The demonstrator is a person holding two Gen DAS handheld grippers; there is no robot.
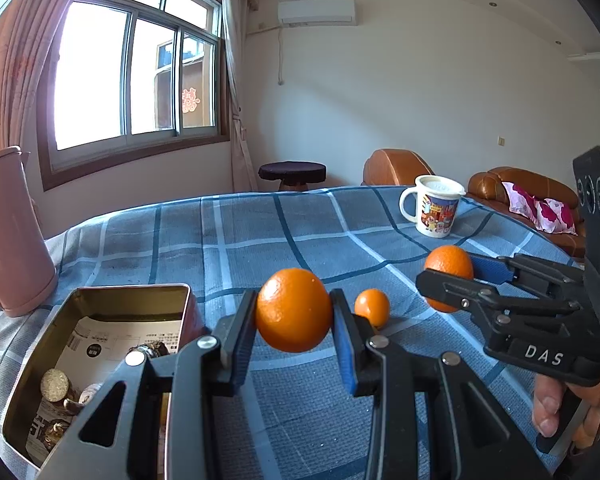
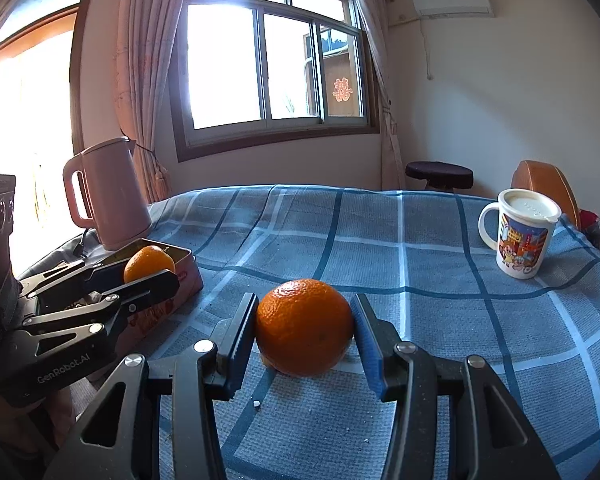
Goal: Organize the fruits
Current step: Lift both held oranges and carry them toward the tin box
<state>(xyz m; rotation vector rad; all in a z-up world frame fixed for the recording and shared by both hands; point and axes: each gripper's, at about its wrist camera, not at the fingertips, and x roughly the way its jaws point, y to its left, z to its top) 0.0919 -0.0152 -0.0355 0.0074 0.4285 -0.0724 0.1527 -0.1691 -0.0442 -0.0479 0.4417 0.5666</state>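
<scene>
Left wrist: left gripper (image 1: 294,310) fingers clamp orange (image 1: 294,312); right gripper (image 2: 304,330) fingers clamp second orange (image 2: 304,328).

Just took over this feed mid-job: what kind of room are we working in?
Most likely a home living room. A table with a blue checked cloth stands by a curtained window, brown leather armchairs sit behind it, and a wall air conditioner hangs above.
</scene>
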